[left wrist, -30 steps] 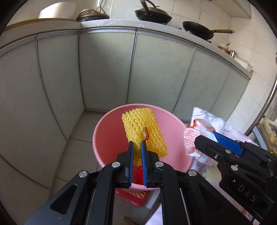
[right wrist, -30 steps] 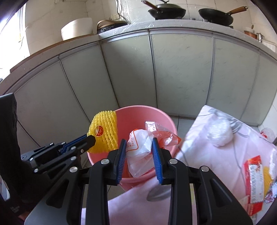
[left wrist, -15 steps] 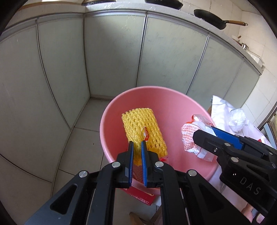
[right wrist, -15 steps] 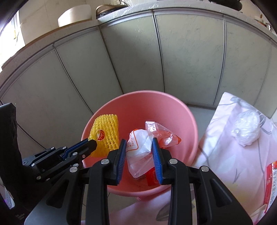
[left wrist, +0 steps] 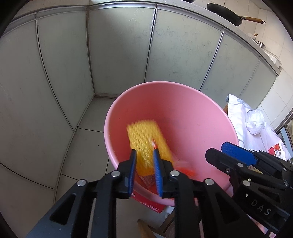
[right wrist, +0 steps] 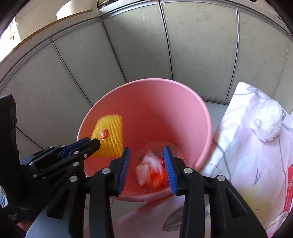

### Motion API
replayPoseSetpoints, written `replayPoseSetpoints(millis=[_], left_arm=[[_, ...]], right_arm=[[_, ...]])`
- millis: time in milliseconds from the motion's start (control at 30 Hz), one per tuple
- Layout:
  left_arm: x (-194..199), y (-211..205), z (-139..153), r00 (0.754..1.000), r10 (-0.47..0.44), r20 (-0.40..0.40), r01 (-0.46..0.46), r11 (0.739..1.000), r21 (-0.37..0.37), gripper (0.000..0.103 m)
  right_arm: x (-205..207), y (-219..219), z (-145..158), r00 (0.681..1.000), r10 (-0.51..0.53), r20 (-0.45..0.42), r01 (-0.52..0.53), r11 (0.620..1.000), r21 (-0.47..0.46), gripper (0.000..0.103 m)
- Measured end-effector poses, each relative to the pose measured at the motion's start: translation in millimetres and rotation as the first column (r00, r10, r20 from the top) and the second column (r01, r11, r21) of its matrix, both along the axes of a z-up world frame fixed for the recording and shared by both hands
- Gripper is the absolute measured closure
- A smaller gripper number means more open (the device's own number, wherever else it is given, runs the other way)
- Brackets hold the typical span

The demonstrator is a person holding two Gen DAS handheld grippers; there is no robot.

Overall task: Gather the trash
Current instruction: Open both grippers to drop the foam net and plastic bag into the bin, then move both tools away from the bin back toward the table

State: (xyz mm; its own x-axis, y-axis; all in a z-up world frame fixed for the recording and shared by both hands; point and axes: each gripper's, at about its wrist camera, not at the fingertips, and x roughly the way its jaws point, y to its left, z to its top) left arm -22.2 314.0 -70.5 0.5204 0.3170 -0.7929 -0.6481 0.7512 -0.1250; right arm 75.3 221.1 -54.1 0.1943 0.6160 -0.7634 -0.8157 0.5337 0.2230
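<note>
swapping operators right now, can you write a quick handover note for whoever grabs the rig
Left claw: open over the pink bucket, with the yellow foam net blurred between its fingers, apparently just let go and dropping.
Right claw: open over the same bucket, with the white and orange plastic bag blurred inside, near the bottom.
Done: both pieces are in or going into the bucket.
Left: the crumpled white plastic and a red wrapper sit on the floral cloth to the right. Pick those up next.

Grey cabinet doors (left wrist: 119, 51); pan (left wrist: 225, 12) on counter.
</note>
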Motion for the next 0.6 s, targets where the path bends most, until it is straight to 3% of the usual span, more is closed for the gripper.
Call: replayPoseSetpoints(millis=[433,600], left_arm=[[-17,-4,15,0.997,0.013,0.077,-0.005,0.994,-0.108,0.078],[-16,-16,23,0.995,-0.014,0.103,0.025,0.993,-0.112,0.078]], right_arm=[[-12,-35,18,0.999,-0.020,0.038,0.018,0.999,0.050,0.064],[-15,-56,27,0.997,-0.047,0.055,0.043,0.996,0.073,0.064]])
